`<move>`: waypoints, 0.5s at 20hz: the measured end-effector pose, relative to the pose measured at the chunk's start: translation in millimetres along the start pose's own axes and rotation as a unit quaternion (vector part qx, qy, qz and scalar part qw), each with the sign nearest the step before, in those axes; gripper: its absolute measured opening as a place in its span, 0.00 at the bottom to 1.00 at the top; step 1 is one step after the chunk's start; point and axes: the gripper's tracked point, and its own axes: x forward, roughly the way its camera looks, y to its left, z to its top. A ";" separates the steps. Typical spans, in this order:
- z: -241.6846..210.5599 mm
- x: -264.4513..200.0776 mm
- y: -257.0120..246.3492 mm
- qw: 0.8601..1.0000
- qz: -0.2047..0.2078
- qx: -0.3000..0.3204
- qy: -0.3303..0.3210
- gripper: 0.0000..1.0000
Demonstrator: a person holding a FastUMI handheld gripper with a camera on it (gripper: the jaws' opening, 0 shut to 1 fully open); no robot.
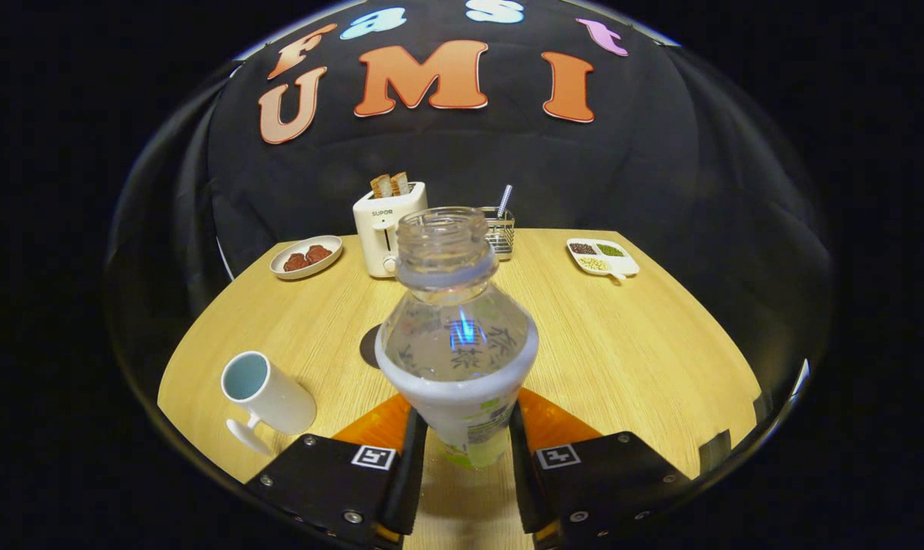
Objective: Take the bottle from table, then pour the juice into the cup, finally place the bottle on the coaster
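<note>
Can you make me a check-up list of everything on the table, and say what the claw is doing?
Surface: wooden table, looks clean.
Job's things: open bottle upright between the fingers; white cup beside the claw; dark coaster mostly hidden behind the bottle.
Clutter: toaster with toast, snack plate, wire basket, divided dish, all beyond the bottle.
Grippers: claw shut on the bottle.
Cables: nothing seen.
Surroundings: black cloth wall.

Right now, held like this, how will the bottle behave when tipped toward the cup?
The tongs grip the bottle low on its label, so it may be top-heavy and pivot. Its clear thin-looking wall probably flexes under squeeze. With the cap off, liquid would likely spill early toward the cup.
</note>
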 end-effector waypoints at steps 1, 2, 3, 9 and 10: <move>4.4 -2.2 5.7 1.000 -0.002 -0.013 -0.001 0.52; 10.1 -6.3 9.1 0.999 -0.008 -0.033 -0.004 0.52; 12.7 -7.6 10.6 0.998 -0.019 -0.059 -0.005 0.52; 29.7 -14.5 43.7 0.980 -0.043 -0.192 -0.011 0.52; 31.0 -14.6 50.9 0.975 -0.044 -0.219 -0.011 0.52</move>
